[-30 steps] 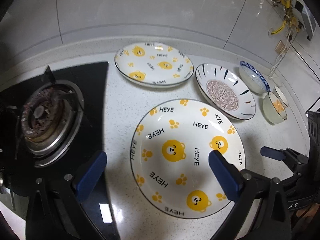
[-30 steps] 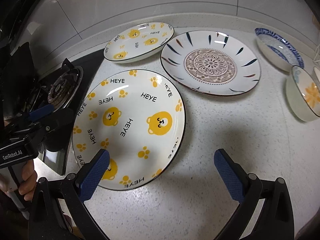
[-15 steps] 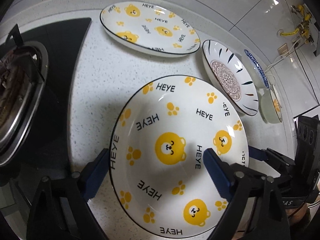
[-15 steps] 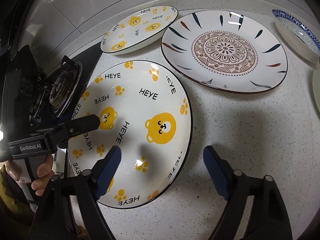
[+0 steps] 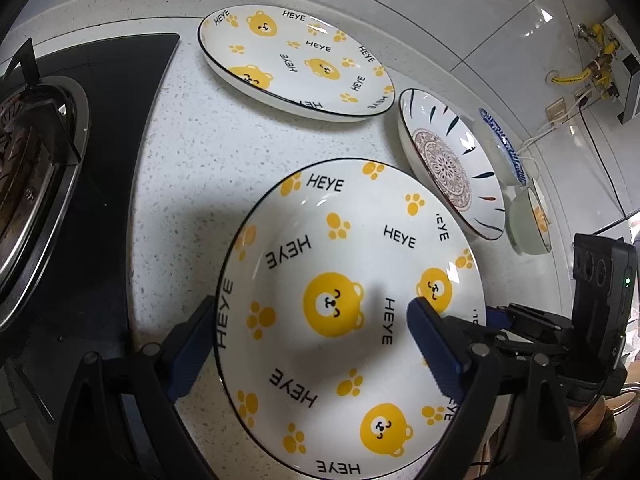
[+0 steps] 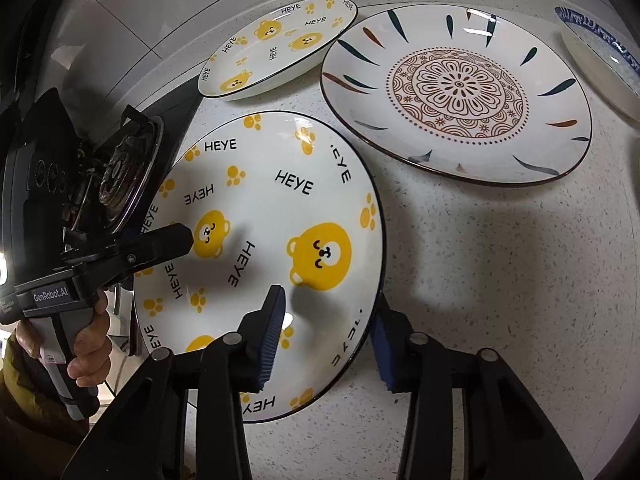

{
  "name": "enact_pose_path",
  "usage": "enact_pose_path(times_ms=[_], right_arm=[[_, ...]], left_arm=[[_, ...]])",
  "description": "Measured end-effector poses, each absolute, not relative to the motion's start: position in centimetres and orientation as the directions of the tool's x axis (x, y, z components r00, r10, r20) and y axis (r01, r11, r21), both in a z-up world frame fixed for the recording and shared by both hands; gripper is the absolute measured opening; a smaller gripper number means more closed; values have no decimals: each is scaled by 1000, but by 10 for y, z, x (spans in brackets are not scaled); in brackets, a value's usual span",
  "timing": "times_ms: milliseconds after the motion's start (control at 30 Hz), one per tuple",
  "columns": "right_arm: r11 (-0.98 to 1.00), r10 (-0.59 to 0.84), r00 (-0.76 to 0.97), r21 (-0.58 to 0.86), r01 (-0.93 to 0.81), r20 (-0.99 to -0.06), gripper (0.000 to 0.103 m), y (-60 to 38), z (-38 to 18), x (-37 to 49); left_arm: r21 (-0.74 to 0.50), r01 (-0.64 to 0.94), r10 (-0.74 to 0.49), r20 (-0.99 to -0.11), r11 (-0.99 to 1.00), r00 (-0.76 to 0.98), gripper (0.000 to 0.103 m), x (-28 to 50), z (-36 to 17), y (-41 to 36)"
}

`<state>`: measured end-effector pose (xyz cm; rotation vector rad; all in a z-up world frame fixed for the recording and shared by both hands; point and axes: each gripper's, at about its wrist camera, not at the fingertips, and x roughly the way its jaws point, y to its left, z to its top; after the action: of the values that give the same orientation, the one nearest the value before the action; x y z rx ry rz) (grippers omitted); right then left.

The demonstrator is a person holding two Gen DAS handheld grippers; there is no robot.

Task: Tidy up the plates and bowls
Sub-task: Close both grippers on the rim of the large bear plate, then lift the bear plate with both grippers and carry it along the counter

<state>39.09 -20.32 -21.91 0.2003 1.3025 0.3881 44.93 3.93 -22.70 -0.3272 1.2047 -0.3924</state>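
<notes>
A large white plate with yellow bears and "HEYE" lettering (image 5: 348,280) (image 6: 280,216) lies on the speckled counter. My left gripper (image 5: 308,348) is open, its jaws straddling the plate's left rim. My right gripper (image 6: 326,340) is open, narrower, its jaws either side of the plate's right rim. A second bear plate (image 5: 296,60) (image 6: 276,44) lies behind. A flower-patterned plate (image 5: 448,168) (image 6: 460,92) lies to the right. A blue-rimmed bowl (image 5: 502,144) (image 6: 600,68) and a small bowl with an orange flower (image 5: 530,220) lie further right.
A gas hob with a burner (image 5: 28,168) (image 6: 120,172) sits on black glass left of the plates. A tiled wall (image 5: 400,8) runs behind the counter. Yellow gas fittings and cables (image 5: 592,64) are at the far right.
Both grippers have moved in over the near bear plate. The right gripper's jaws have narrowed around the plate's right rim; the left jaws now straddle its left rim.
</notes>
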Motion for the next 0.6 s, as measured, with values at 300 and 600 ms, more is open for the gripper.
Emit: enact_pose_path(times_ms=[300,600], right_arm=[[914,399,202,370,-164,-895,26,-207,-220,391],[901,432,188,412,-136,-882,16,-218,-222,392]], left_arm=[[-438,138,-459,-838,889,295,93,449,-227,38],[-484,93,-492,-842,870,219,65,459,-228,47]])
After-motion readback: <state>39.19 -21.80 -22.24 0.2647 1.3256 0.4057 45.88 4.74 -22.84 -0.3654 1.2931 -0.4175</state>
